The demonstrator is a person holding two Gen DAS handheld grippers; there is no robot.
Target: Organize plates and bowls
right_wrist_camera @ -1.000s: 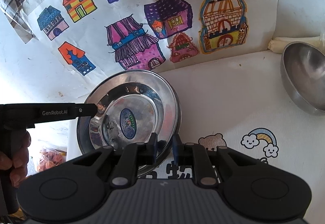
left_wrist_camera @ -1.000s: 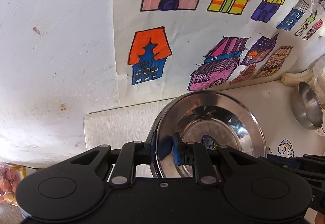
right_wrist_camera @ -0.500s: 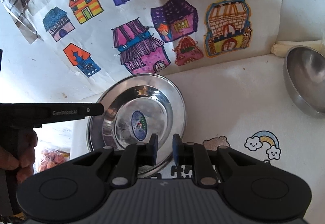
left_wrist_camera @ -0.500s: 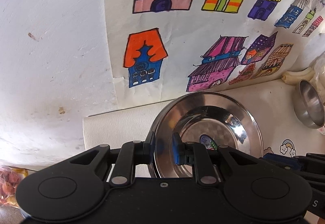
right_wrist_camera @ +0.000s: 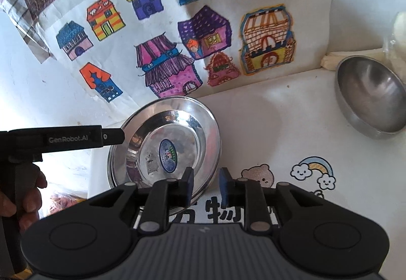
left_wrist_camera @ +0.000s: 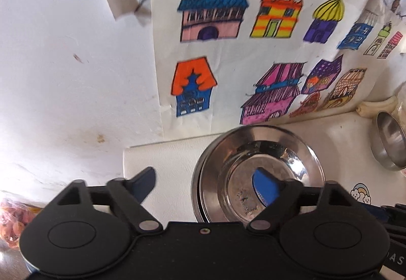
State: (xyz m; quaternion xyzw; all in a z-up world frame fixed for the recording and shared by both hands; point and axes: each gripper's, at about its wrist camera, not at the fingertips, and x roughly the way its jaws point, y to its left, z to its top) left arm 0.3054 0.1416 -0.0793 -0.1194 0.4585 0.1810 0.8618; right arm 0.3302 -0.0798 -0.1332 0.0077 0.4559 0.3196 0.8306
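A white worktop (right_wrist_camera: 291,127) set against a wall hung with a children's drawing of coloured houses (right_wrist_camera: 190,34) carries the steel dishes being sorted. The steel plate (right_wrist_camera: 175,127), a blue sticker at its centre, lies flat just below the drawing's lower edge; a second rim seems to show beneath it, though whether it tops a stack cannot be told. The steel bowl (right_wrist_camera: 370,100) sits well apart from the plate, along the same wall. Both sets of tongs are released. The left tongs (left_wrist_camera: 208,183) straddle the plate's near-left rim, spread wide. The right tongs (right_wrist_camera: 205,185), parted more narrowly, bracket its near edge. The bowl likely goes next, and the right tongs are on the bowl's side of the plate.
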